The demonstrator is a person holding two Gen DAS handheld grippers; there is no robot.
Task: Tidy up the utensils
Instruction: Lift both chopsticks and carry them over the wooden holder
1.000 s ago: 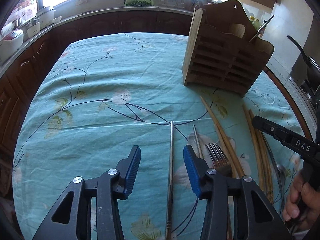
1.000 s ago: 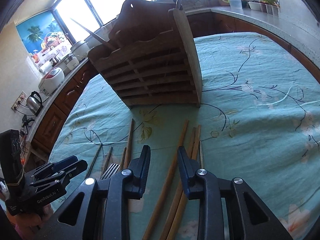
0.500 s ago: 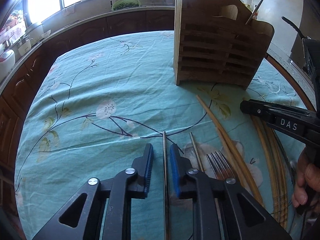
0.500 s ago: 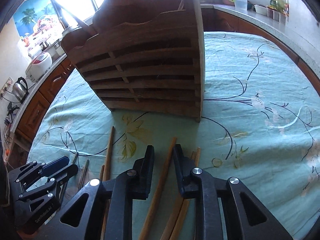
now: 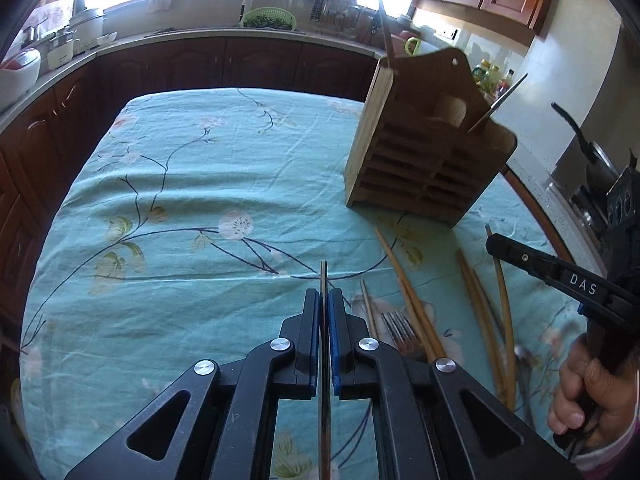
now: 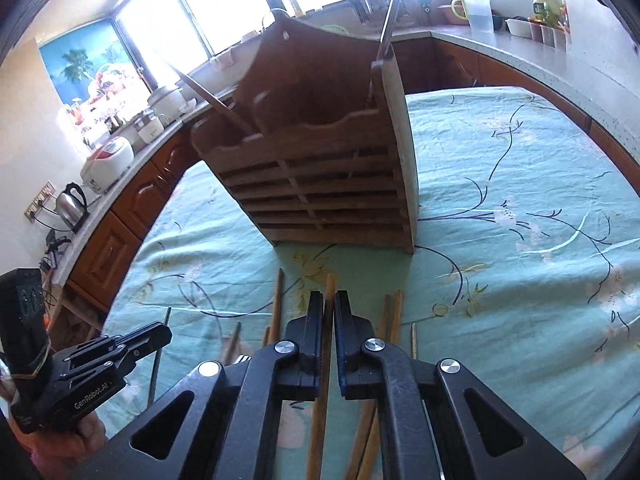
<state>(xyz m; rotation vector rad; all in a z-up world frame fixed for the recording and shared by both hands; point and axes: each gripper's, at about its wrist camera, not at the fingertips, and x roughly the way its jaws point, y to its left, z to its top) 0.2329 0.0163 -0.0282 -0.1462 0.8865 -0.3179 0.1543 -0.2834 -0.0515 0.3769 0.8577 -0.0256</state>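
Note:
My left gripper (image 5: 324, 300) has its jaws closing on a thin metal chopstick (image 5: 323, 274), and the blue pads press its shaft. My right gripper (image 6: 329, 304) has its jaws closing on a wooden chopstick (image 6: 330, 286), gripped between the pads. The slatted wooden utensil holder (image 5: 424, 160) (image 6: 320, 184) stands upright beyond both, with a few sticks leaning in its top pockets. On the cloth lie a fork (image 5: 400, 328) and several wooden chopsticks (image 5: 412, 292). In the right wrist view the left gripper (image 6: 160, 332) is at the lower left.
A teal floral tablecloth (image 5: 180, 200) covers the table. Dark wooden cabinets and a counter with appliances ring it. The table's right edge (image 5: 532, 204) runs close behind the holder. A hand (image 5: 588, 392) grips the right tool's handle at the far right.
Both grippers went from open around their chopsticks to shut on them. Both then rose, so the table and holder look farther away now.

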